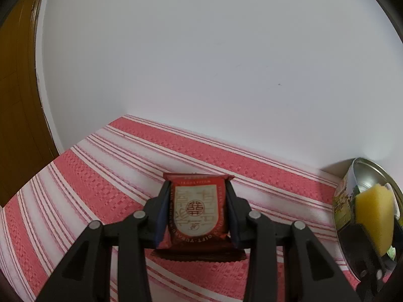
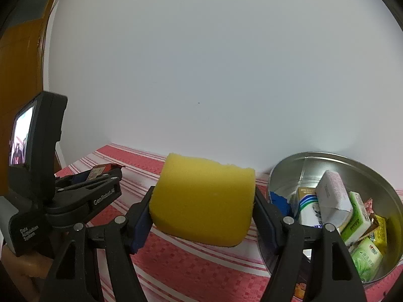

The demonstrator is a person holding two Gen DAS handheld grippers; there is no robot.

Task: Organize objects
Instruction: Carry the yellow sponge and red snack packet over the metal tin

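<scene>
A red snack packet (image 1: pixel 199 209) with a cream label sits pinched between the blue pads of my left gripper (image 1: pixel 199 198), held above the striped cloth. My right gripper (image 2: pixel 202 201) is shut on a yellow sponge (image 2: pixel 204 201), just left of a round metal tin (image 2: pixel 302 166). In the left wrist view the sponge (image 1: pixel 375 216) hangs over the tin (image 1: pixel 365 173) at the far right. The right wrist view shows my left gripper (image 2: pixel 110 170) with its packet (image 2: pixel 100 170) to the left, lower over the table.
The tin holds several packets and cartons, among them a white box (image 2: pixel 332 196) and green packs (image 2: pixel 365 256). A red-and-white striped cloth (image 1: pixel 100 176) covers the table against a white wall. A wooden door (image 1: pixel 15 100) stands at the left.
</scene>
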